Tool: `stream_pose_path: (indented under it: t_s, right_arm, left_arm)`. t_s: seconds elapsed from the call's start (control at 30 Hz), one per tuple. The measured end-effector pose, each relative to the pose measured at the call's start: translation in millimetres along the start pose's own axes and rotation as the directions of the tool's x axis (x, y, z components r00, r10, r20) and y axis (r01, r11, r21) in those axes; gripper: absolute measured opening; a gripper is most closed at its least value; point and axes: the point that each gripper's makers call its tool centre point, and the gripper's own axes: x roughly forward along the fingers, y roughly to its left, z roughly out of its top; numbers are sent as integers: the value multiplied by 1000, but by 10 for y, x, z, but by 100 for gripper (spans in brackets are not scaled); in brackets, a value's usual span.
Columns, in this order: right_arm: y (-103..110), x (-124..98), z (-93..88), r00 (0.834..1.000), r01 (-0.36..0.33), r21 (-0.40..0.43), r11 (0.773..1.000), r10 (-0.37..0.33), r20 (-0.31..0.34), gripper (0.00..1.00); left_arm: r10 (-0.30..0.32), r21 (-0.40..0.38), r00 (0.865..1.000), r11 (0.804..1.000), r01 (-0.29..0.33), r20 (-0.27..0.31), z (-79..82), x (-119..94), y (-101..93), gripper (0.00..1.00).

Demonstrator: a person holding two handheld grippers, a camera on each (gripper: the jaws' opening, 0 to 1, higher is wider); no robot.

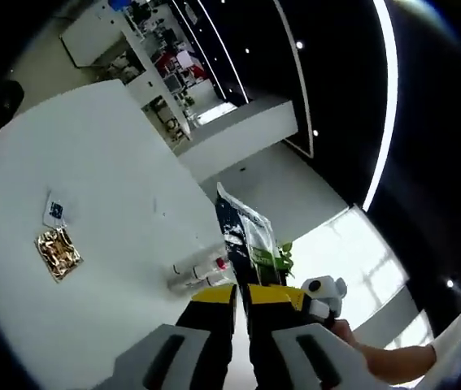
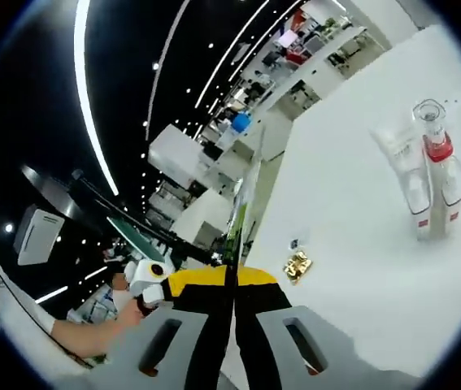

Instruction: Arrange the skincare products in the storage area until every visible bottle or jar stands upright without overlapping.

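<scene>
My left gripper point(image 1: 242, 296) is shut on a flat sachet point(image 1: 245, 231), dark blue, white and green, which rises from its jaws. In the right gripper view the same kind of sachet point(image 2: 244, 203) shows edge-on, and my right gripper point(image 2: 234, 280) is shut on its thin edge. Each gripper appears beside the other: the right gripper point(image 1: 324, 294) with a hand behind it, the left gripper point(image 2: 147, 280) at the left. On the white table point(image 2: 360, 268) a clear bottle with a red collar point(image 2: 435, 150) stands among white tubes point(image 2: 413, 183); the group point(image 1: 202, 272) lies just beyond the left jaws.
A crumpled gold packet point(image 1: 58, 252) and a small white sachet with a blue mark point(image 1: 54, 210) lie on the table point(image 1: 108, 162), apart from the bottles. The gold packet point(image 2: 297, 266) sits near the right jaws. Shelving and counters stand beyond the table's far edge.
</scene>
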Motion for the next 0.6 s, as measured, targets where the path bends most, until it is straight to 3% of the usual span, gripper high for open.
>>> stream_pose_path:
  t_s: [0.07,0.13,0.23,0.37,0.47,0.6]
  right_arm:
    - [75,32,-80,999,-30,4,1000,30,-30,0]
    - [60,52,-126,999,-23,-14,1000,23,-38,0]
    - [-35,15,-110,1000,-16,20,1000,17,-17,0]
    - [-72,1,-109,1000,12,8,1000,-12,-1,0]
    - [-137,-1,-104,1000,28,55,998,-28,9,1]
    - [-240,-65,-64,998,56,48,997,-58,34,3]
  left_arm:
    - [-24,-26,999,999,23,-25,-69,50,-33,12]
    - [-51,-37,997,998,48,-59,-138,85,-69,7]
    - [-45,-84,998,996,42,-41,-114,97,-45,4]
    - [-31,-56,998,998,28,-52,-135,153,-25,1]
    - [-3,-31,1000,1000,2,-17,-98,222,15,0]
    - [3,-54,1000,999,-3,-1,-81,319,43,0]
